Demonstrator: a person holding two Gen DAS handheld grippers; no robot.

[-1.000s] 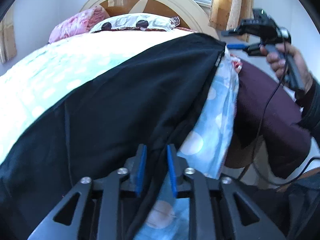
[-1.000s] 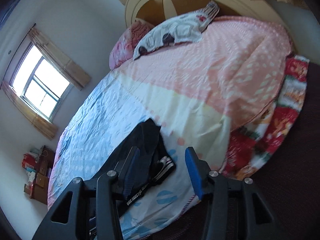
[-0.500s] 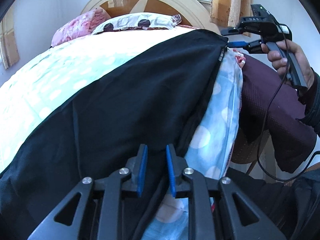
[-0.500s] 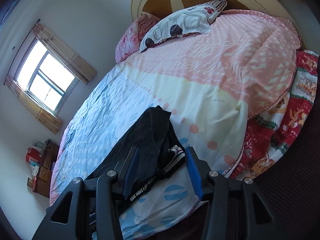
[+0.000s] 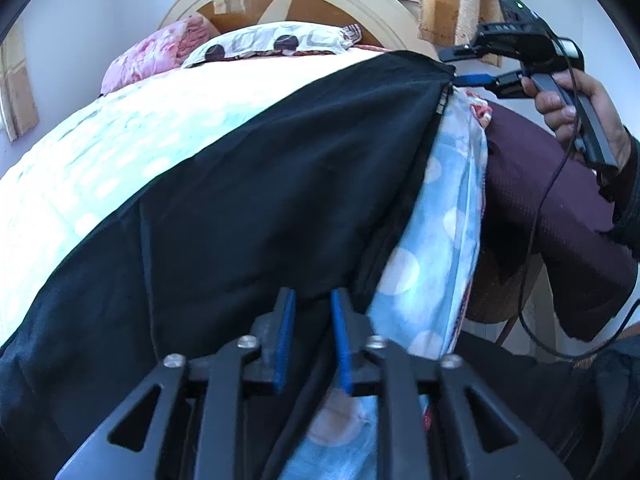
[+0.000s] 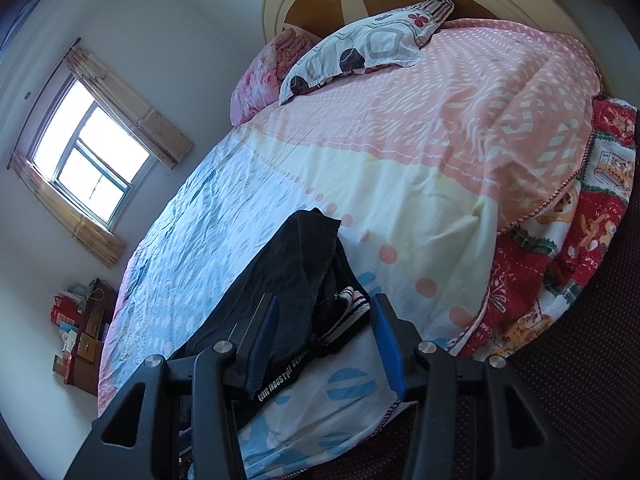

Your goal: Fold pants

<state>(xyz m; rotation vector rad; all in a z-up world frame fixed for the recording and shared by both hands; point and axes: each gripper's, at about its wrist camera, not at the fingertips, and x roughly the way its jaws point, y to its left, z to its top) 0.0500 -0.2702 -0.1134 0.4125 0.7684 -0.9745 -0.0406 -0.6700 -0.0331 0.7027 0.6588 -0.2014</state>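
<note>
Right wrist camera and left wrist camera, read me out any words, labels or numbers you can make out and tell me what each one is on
"...RIC INDUSTRIAL DENIM", white capitals on the black pants, along the band beside the right gripper; the first letters are unclear, perhaps "QUBIC".
White print on the pants' edge in the left wrist view: too blurred to read.
Drawn label on the red printed blanket: too small to read.
Packages on the dresser: no legible text.

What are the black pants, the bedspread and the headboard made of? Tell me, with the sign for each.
Black pants: soft woven fabric, matte; they drape and crease, and the printed waistband reads "DENIM", so possibly denim.
Bedspread: thin printed cloth, likely cotton; fine wrinkles, no sheen.
Headboard: looks like wood; glossy brown panels in a cream painted frame that catches the light.
</note>
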